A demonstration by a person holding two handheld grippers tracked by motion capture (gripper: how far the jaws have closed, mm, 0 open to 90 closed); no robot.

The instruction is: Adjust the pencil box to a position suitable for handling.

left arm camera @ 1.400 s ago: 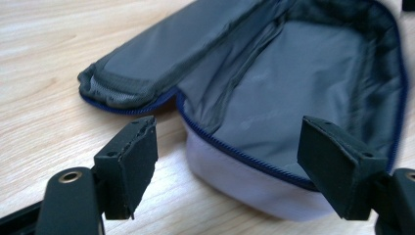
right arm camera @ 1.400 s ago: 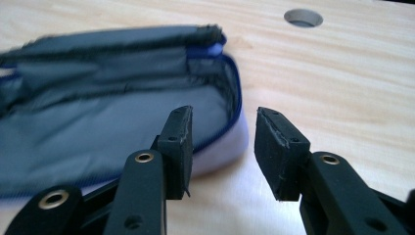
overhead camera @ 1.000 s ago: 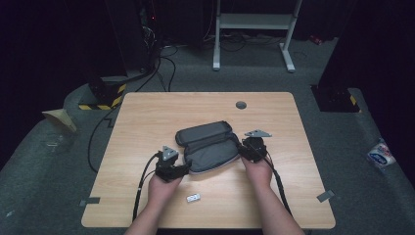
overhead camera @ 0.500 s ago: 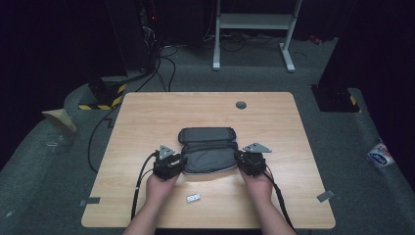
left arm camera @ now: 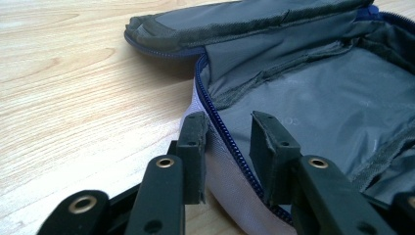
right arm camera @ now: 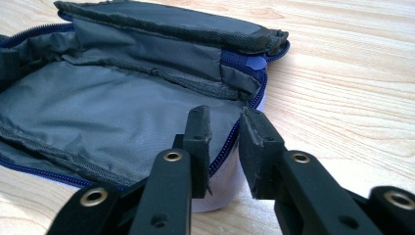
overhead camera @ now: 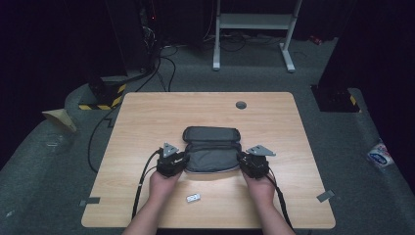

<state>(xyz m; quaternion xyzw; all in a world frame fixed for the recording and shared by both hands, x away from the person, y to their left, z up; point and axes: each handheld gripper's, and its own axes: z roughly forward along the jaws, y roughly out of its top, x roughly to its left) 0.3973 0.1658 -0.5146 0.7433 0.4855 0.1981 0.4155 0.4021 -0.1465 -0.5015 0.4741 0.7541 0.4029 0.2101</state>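
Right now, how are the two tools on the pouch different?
The left tool grips the pouch at its left end; the right tool grips its right end. In the left gripper view the left tool straddles the zipper edge with a wider gap, while in the right gripper view the right tool has its tips closer together. Both are shut on the pouch's open rim, and both are black, hand-held, with a trailing cable.

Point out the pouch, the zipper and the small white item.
pouch (overhead camera: 211,159), high view, grey lining.
zipper (left arm camera: 222,129), left gripper view, blue teeth on rim.
small white item (overhead camera: 193,198), high view, its middle.
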